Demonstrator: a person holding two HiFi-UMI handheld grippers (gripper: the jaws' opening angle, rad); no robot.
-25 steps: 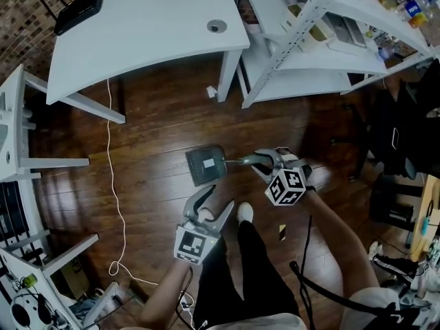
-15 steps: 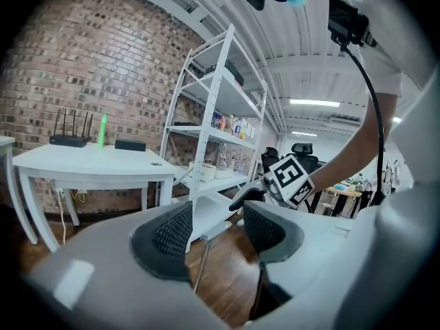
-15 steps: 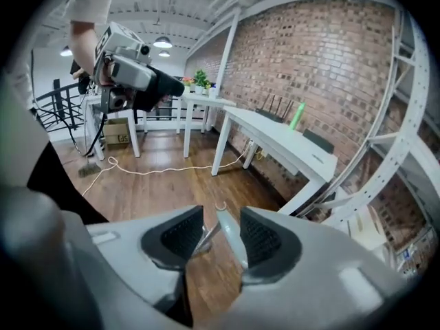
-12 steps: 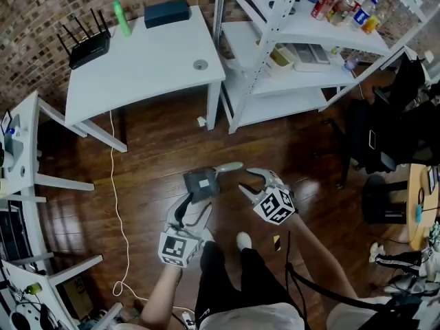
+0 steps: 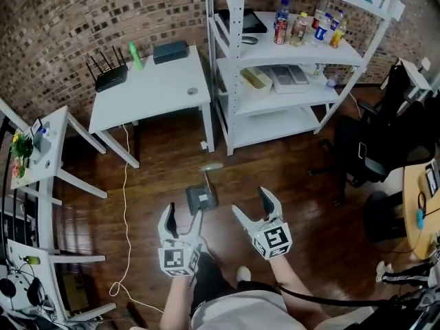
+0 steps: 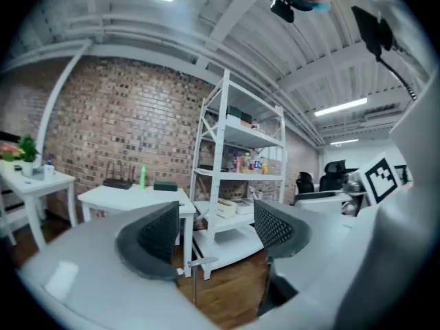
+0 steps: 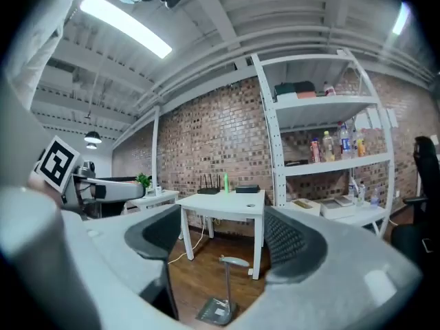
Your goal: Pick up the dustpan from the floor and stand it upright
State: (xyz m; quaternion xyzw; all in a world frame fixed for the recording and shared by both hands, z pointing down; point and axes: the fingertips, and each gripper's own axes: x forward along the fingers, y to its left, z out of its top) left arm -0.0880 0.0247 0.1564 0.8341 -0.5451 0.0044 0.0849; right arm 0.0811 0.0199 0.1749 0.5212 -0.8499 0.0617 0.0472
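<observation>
We are holding the left gripper (image 5: 183, 217) with its jaws well apart, having just been opening, and nothing is between them. Ahead, between both grippers, the dustpan (image 5: 201, 198) is standing on the floor (image 5: 151, 163), pan down and handle pointing up, with neither gripper touching it. We are holding the right gripper (image 5: 251, 205) wide open too, its jaws likewise having just been opening, and empty. We are judging the task done, with nothing left to do. As for writing, we are seeing only square markers on the gripper cubes. The patch on the dustpan and the labels of the bottles (image 5: 302, 23) on the shelf (image 5: 275, 126) are too small to read.
</observation>
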